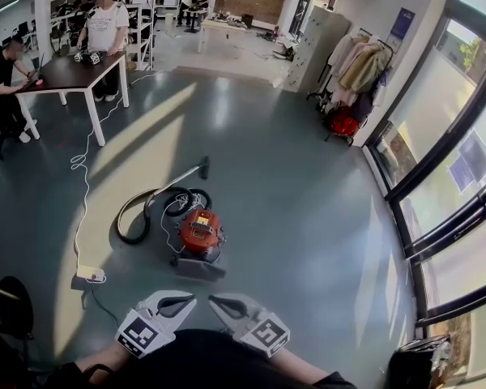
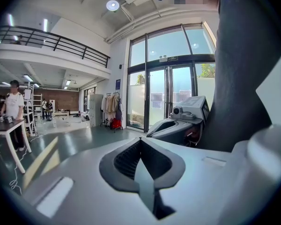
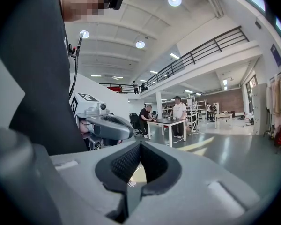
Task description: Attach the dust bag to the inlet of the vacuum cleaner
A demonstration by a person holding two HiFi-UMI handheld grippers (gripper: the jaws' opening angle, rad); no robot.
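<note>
Both grippers sit low and close to the person's body. The left gripper (image 1: 193,300) has its jaws pressed together with nothing between them, and the right gripper (image 1: 212,300) is the same, tips almost meeting. Each gripper view looks nearly level across the room and shows none of the task's things.

The vacuum cleaner (image 1: 201,232), orange-red, stands on the floor (image 1: 308,217) straight ahead of and below the jaws, about on the midline between them. Neither hand is clearly nearer, left maybe slightly. Its long axis runs away from the person. The near end carries a grey flap or slab (image 1: 199,267) lying flat toward the person; the far end carries the hose (image 1: 134,217), which loops off to the left. The wand (image 1: 178,178) lies on a diagonal, pointing away and to the right.

No dust bag can be made out as such, and the grey piece could be an open cover or the bag, too small to tell. The inlet is not visible either, so the scene fits a bag still to go on or one already seated inside.

Judgement: any reach goes forward and down toward that near end, jaws parted beforehand.
</note>
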